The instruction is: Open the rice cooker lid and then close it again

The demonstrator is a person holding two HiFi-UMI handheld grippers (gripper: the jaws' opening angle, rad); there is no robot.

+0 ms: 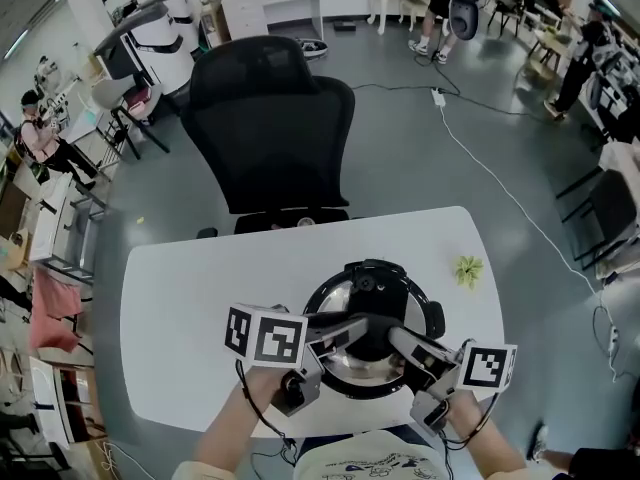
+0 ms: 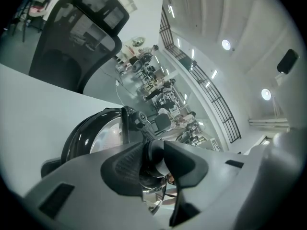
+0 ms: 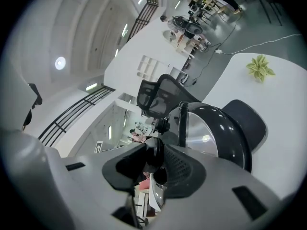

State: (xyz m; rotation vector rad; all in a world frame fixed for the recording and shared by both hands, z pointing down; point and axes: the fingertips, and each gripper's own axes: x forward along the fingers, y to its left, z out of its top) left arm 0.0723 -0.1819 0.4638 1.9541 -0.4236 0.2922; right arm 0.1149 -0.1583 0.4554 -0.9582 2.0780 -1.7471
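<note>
Lid knob (image 1: 373, 346) between left tool (image 1: 352, 328), right tool (image 1: 398, 338) (snug)

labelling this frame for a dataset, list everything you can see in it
table: one, white, centre of the head view
rice cooker: one, black and silver, near edge of the table
lid handle: one, black, on top of the cooker
leafy ornament: one, green, on the table right of the cooker
office chair: one, black, behind the table
power strip: one, white with white cable, on the floor
people: several, far edges of the room
left gripper: one, grey, clamped on the lid handle
right gripper: one, grey, clamped on the lid handle
</note>
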